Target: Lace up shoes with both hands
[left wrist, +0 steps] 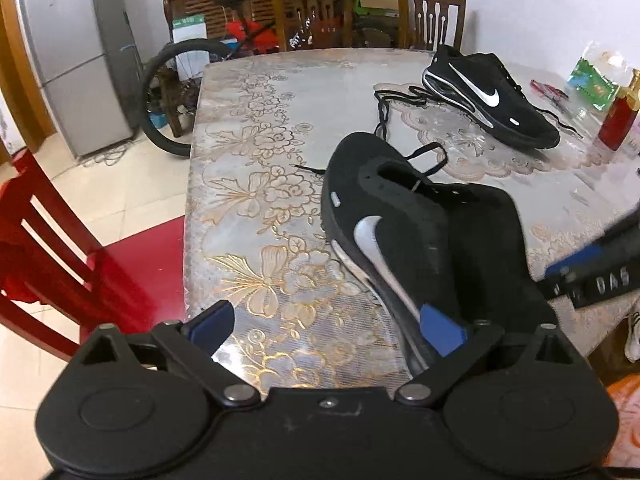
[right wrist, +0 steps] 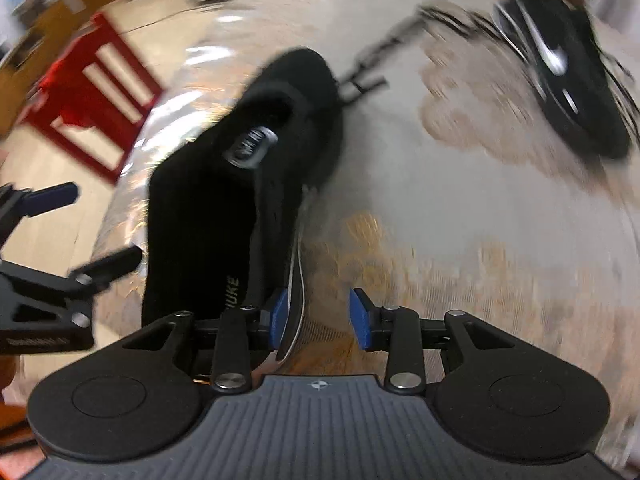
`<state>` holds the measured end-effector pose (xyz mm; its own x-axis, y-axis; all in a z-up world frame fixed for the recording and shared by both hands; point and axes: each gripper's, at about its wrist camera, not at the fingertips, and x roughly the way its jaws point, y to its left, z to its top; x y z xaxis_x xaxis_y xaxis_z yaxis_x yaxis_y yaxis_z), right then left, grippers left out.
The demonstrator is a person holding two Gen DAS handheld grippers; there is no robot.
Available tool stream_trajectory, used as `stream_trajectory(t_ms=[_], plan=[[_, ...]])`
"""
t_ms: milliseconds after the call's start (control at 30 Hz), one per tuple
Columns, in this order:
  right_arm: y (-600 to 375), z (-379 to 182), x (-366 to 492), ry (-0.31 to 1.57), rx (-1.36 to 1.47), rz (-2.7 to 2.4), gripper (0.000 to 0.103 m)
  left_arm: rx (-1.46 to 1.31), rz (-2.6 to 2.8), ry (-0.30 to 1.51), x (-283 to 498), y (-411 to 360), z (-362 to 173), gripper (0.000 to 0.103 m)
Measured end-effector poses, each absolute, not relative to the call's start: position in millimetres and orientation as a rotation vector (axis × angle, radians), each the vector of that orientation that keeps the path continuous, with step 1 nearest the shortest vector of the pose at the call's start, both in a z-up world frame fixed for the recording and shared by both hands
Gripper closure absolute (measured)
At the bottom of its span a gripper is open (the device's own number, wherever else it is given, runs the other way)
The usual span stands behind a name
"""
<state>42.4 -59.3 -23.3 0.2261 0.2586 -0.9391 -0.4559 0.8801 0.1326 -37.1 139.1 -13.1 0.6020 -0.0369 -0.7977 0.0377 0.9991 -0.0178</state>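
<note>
A black shoe (left wrist: 400,240) with a white swoosh lies near the table's front edge, its eyelets showing no lace. My left gripper (left wrist: 326,328) stands wide open above the table, its right pad against the shoe's side. One finger (left wrist: 576,260) of the right gripper pokes in from the right. In the blurred right wrist view, my right gripper (right wrist: 319,319) is open, with the heel edge of the shoe (right wrist: 240,184) beside its left pad. A loose black lace (left wrist: 384,108) trails from the toe toward a second black shoe (left wrist: 488,96) at the back.
The table (left wrist: 260,160) has a floral plastic cover. A red bottle (left wrist: 618,120), a green packet (left wrist: 592,80) and pens lie at its right. A red chair (left wrist: 60,248) stands left of the table. Wooden chairs, a bicycle wheel (left wrist: 168,92) and a fridge (left wrist: 68,52) are behind.
</note>
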Motion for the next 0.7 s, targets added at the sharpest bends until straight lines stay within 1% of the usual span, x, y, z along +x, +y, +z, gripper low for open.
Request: stream_trajectory(t_ms=[200, 400, 600, 700], plan=[[-54, -35, 49, 1.217, -0.235, 0.418, 0.067, -0.005, -0.052, 0.939, -26, 144, -17, 0.004], [-53, -27, 44, 1.17, -0.248, 0.438, 0.066, -0.003, -0.055, 0.933, -23, 135, -14, 0.004], [-60, -28, 66, 1.138, -0.285, 0.492, 0.066, 0.034, -0.01, 0.948, -19, 130, -14, 0.004], [-58, -29, 61, 1.12, -0.29, 0.502, 0.066, 0.04, 0.018, 0.959, -18, 131, -15, 0.004]])
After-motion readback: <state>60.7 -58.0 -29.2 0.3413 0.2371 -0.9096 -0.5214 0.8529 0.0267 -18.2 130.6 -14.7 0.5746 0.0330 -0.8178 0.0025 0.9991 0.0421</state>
